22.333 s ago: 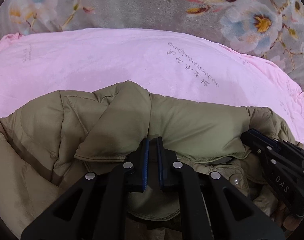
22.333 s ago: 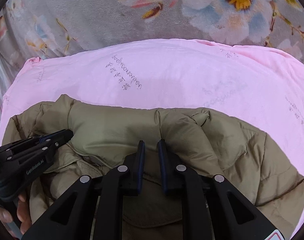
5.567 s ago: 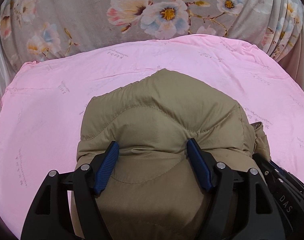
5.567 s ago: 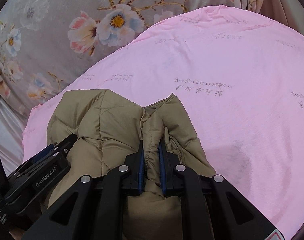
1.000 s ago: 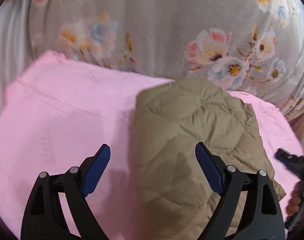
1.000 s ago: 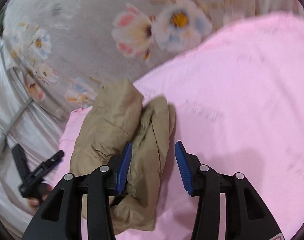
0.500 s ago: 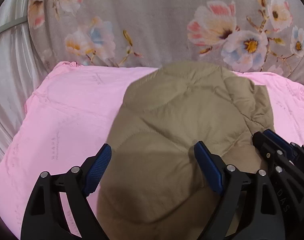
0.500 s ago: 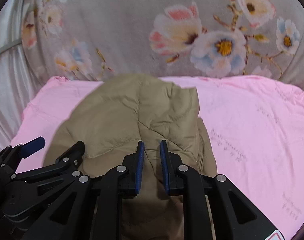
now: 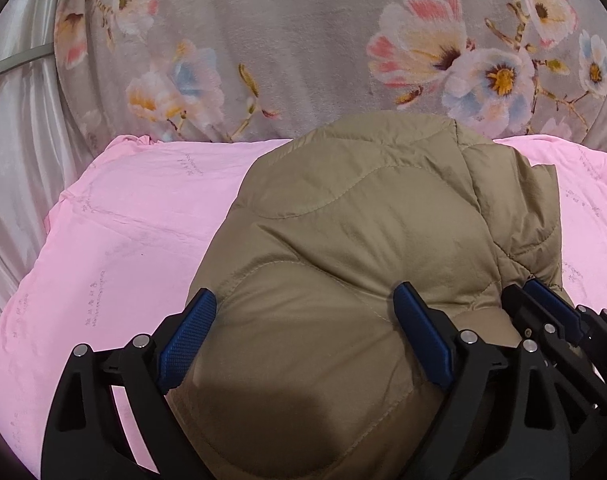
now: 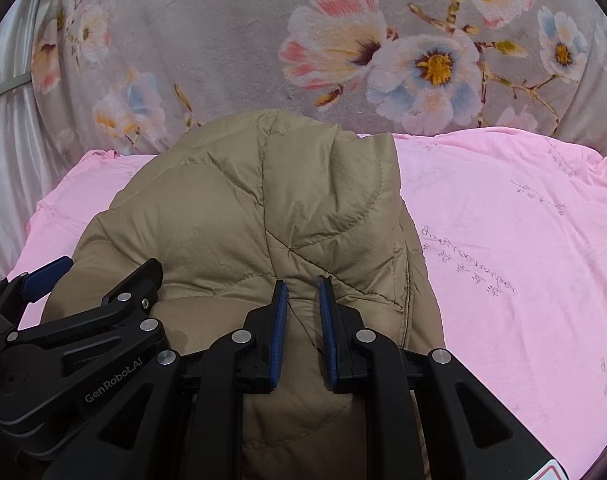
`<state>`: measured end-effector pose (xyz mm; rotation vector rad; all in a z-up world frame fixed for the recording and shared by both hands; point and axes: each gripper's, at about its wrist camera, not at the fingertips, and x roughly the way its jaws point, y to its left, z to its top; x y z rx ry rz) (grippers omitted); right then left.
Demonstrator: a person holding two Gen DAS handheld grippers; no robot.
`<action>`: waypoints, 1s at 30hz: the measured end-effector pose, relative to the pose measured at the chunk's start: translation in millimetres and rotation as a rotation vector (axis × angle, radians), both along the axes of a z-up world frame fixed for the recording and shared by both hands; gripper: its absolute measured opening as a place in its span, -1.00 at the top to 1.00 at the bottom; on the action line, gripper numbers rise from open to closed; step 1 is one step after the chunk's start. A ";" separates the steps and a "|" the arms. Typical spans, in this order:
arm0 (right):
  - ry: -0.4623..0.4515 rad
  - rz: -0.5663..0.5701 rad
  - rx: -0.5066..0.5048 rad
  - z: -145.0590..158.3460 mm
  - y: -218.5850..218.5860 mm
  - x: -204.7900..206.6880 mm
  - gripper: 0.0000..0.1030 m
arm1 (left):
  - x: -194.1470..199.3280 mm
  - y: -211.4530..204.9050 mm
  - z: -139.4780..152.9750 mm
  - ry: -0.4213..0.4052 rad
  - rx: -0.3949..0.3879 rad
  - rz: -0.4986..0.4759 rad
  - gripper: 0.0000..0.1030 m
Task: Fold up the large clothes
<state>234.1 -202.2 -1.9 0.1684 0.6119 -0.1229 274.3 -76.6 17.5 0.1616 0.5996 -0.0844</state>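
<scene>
Lying folded on the pink sheet point(image 10: 523, 248), the padded jacket point(image 10: 263, 208) stretches away from both grippers toward the flowered blanket point(image 10: 231, 40). The right gripper point(image 10: 302, 334) pinches a fold of its near edge; the left gripper point(image 9: 307, 340), just beside, stands spread over the padding.

Your left gripper point(image 9: 303, 320) points forward and downward, jaws spread wide, pads seemingly just touching the jacket point(image 9: 363, 260) bulging between them. Just to its right, your right gripper point(image 10: 302, 304) angles down likewise; its jaws have just been closing and now pinch a jacket fold.
</scene>
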 end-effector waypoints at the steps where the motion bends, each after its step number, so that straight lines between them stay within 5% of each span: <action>1: 0.001 0.000 0.000 -0.1 -0.3 0.3 0.71 | 0.5 -0.1 -0.6 -0.003 -0.001 0.001 -0.71; 10: 0.004 0.002 -0.058 11.6 5.0 -11.4 0.59 | -7.4 2.4 0.4 -0.035 -0.016 -0.001 -0.72; 14: -0.035 -0.007 -0.065 32.2 7.4 -57.7 -0.19 | -39.8 25.5 10.2 -0.020 -0.109 -0.004 -0.78; 17: -0.034 -0.005 -0.050 37.6 9.6 -97.2 -0.30 | -72.2 42.5 11.8 0.005 -0.150 -0.015 -0.82; 25: 0.038 -0.022 -0.035 8.1 24.2 -189.2 -0.58 | -174.9 46.1 -11.5 -0.008 0.006 -0.035 -0.86; 30: 0.076 -0.055 0.011 0.0 24.9 -212.1 -0.67 | -202.5 57.3 -24.6 0.060 -0.033 -0.004 -0.86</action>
